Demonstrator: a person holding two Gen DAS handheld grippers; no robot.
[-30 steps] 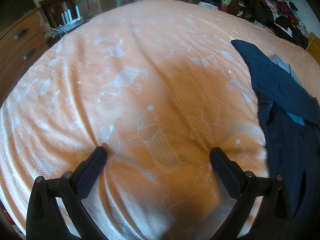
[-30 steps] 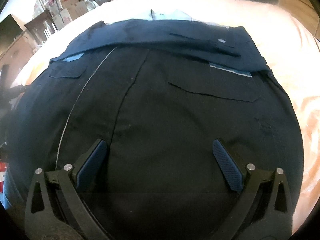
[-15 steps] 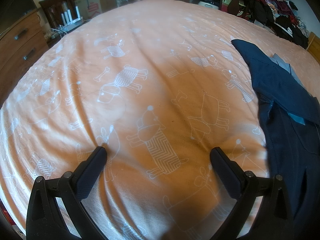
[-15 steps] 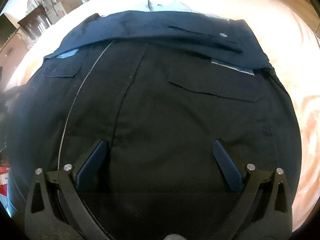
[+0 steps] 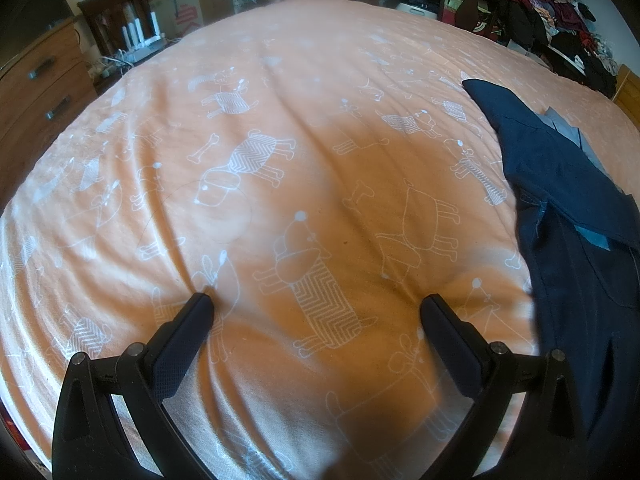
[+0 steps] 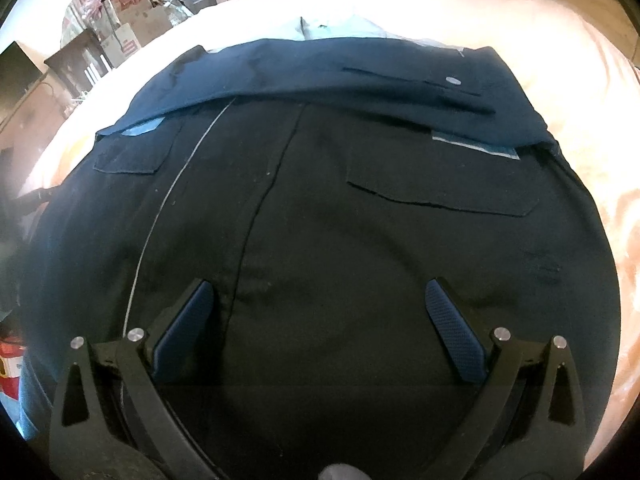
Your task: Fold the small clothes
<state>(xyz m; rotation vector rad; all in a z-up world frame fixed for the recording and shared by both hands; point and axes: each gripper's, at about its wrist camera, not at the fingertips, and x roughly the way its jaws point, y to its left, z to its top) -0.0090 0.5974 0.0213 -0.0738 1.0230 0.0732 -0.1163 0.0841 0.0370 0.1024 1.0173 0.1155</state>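
right gripper (image 6: 316,300) lower over dark garment (image 6: 320,208)

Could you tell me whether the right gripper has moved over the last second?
Yes. The right gripper crept forward; the pocket flap sits lower in view.

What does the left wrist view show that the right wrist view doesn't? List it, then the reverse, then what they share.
Only the left wrist view: the dog-print pattern on the orange bedspread, a wooden dresser, a clothes pile.
Only the right wrist view: the dark garment's pocket flaps and silver button.
Both: garment, bedspread, cardboard boxes, open fingers.
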